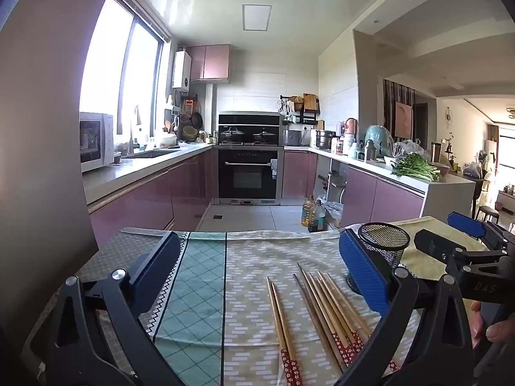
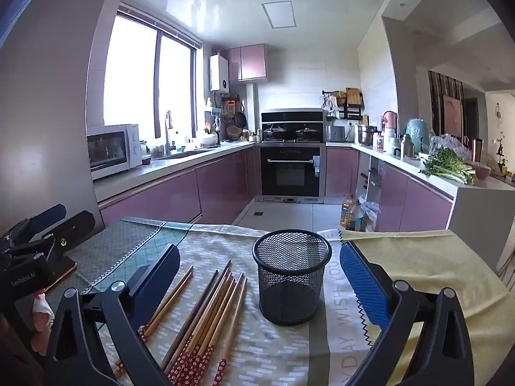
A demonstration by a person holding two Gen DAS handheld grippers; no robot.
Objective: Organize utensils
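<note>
Nothing sorted yet: all chopsticks [image 2: 206, 318] lie loose lower left on the worktop [image 2: 434, 257], mesh cup [image 2: 291, 276] empty, both my tools spread wide, left tool [image 1: 257, 276] and right tool [image 2: 260, 283].

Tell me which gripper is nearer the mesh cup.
Right. The mesh cup stands upright just ahead of the open right gripper, between its fingers' lines. The open left gripper is off to the cup's left, beyond the chopsticks.
</note>
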